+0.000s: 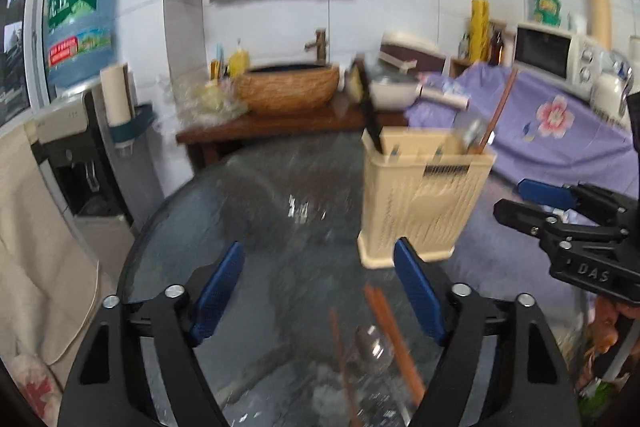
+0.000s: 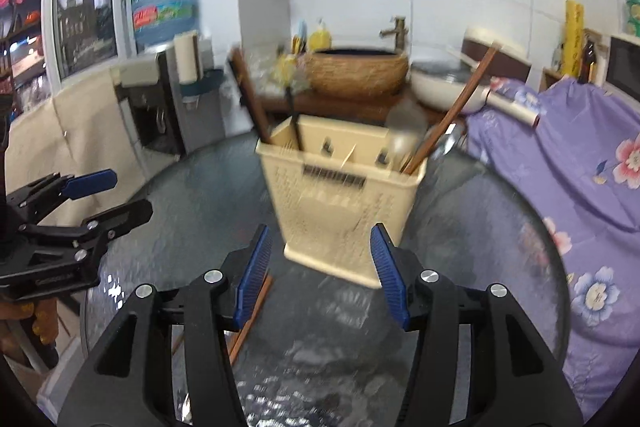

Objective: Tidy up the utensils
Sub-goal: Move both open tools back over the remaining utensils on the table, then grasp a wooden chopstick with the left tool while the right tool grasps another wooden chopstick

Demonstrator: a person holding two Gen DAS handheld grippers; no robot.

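Beyond both tongs stands the holder [image 2: 344,195]; left tongs [image 1: 320,291] and right tongs [image 2: 320,275] are apart, empty, above chopsticks [image 1: 394,339].

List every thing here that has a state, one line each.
Left claw: open, nothing between its pads.
Right claw: open, holding nothing.
Utensil basket: upright on the glass table, partly filled.
Chopstick in basket: leaning in the right end compartment.
Loose chopsticks: lying on the table.
Spoon: lying on the table, between the chopsticks.
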